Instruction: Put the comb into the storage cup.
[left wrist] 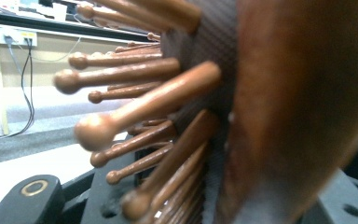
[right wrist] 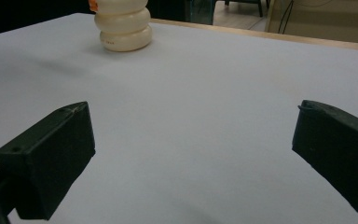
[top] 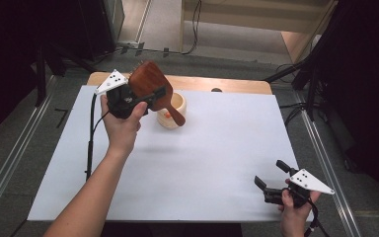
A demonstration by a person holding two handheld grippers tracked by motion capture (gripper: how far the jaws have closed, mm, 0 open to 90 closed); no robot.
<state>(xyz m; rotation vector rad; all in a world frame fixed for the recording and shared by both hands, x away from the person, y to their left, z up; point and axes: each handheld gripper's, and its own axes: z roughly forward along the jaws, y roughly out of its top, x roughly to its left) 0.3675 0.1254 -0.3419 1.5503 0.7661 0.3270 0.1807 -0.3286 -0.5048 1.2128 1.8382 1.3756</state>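
Note:
A dark wooden hairbrush (top: 147,81) with rounded wooden pins (left wrist: 144,102) is held above the table at the back left, my left gripper (top: 153,96) shut on it. The brush's handle slants down to the right across a cream ribbed pot (top: 165,123). In the left gripper view the brush head (left wrist: 298,107) stands very close between the jaws. My right gripper (top: 275,178) rests near the table's front right corner, open, with nothing between its jaws. In the right gripper view the pot (right wrist: 123,28) stands far off beyond that gripper (right wrist: 193,156).
A white sheet (top: 217,148) covers the wooden table, whose bare edge (top: 237,85) shows at the back. A small orange thing (top: 167,115) sits on the pot's side. The left gripper's cable (top: 90,143) trails down along the left. Cables and stands lie on the floor behind.

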